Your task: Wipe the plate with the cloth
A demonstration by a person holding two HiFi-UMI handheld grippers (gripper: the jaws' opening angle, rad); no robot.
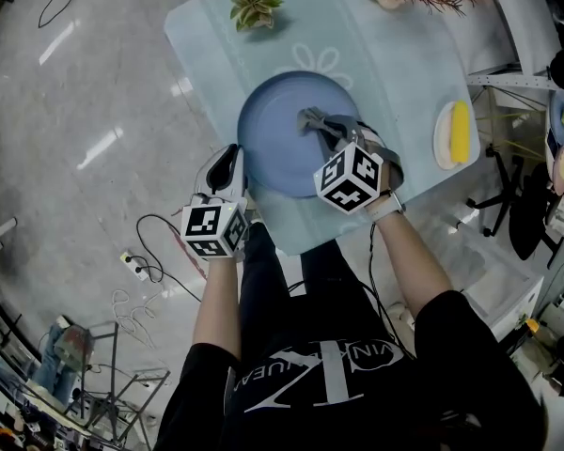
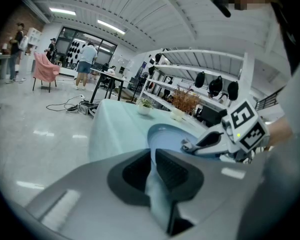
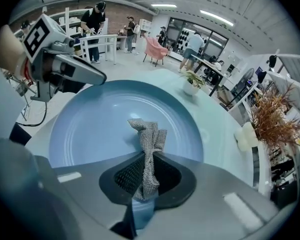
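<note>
Blue plate (image 1: 274, 153), just one, and two grippers: the left gripper (image 1: 236, 164) pinches its rim, the right gripper (image 1: 325, 132) is clamped tight on one grey cloth (image 1: 311, 117)

The left gripper's (image 2: 154, 156) 2 jaws are pressed together on the near rim of a blue plate (image 2: 171, 135), which lies on a pale green table (image 2: 115, 126). The right gripper (image 2: 189, 145) reaches over the plate from the right. A small potted plant (image 2: 144, 105) stands farther back.
</note>
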